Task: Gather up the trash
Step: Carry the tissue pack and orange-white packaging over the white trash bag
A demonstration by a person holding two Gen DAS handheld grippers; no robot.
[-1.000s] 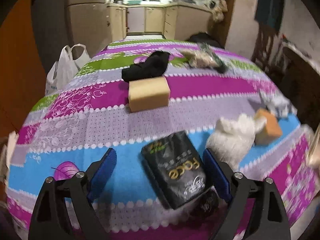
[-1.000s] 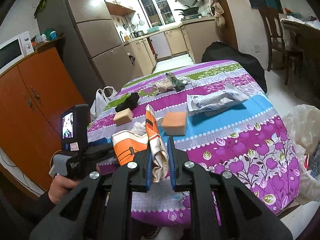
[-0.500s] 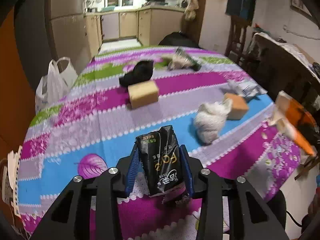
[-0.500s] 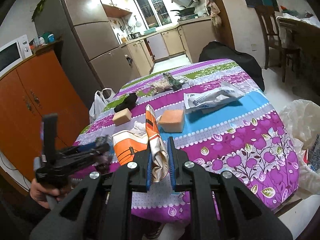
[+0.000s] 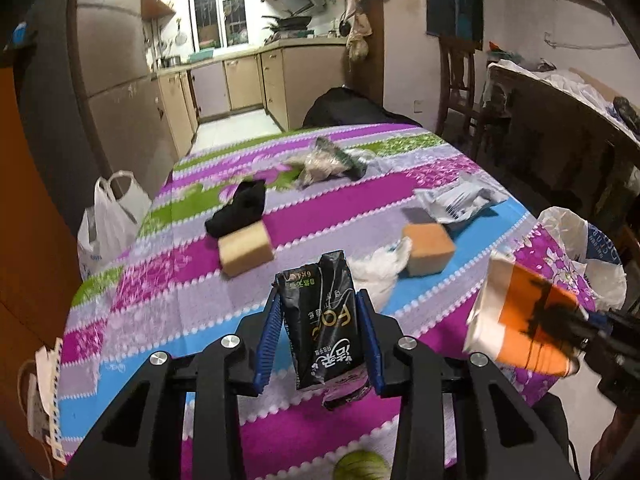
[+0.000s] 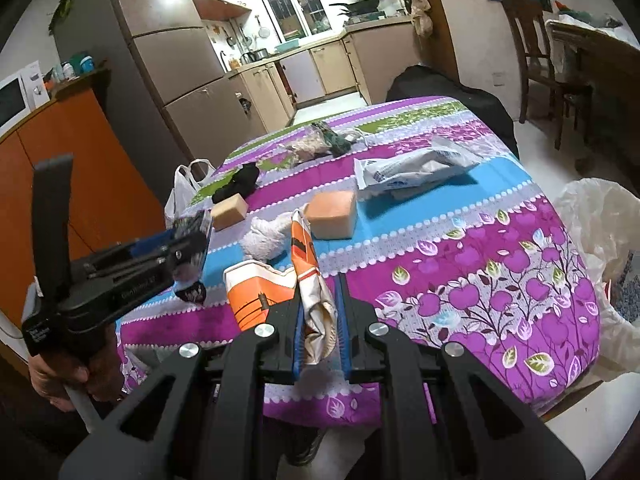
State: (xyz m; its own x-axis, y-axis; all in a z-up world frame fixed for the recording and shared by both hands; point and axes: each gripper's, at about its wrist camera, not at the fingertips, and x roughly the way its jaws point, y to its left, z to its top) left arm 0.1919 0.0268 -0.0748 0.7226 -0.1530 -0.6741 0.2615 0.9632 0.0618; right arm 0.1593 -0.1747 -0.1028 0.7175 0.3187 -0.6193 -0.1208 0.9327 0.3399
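Trash is in both tongs: left gripper [image 5: 320, 340] pinches a black pack [image 5: 326, 328] at lower centre, lifted off the table [image 5: 160, 280]; right gripper [image 6: 320, 332] clamps an orange wrapper [image 6: 308, 280]. Next, I'd guess, both go to the bag [image 6: 600, 220] at right edge.

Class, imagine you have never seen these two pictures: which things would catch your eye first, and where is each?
First, the crumpled black drink carton pinched upright in the left claw, above the near edge of the striped purple, blue and green tablecloth. Next, the flattened orange-and-white carton clamped in the right claw. Beyond them, two tan sponge blocks lie on the cloth.
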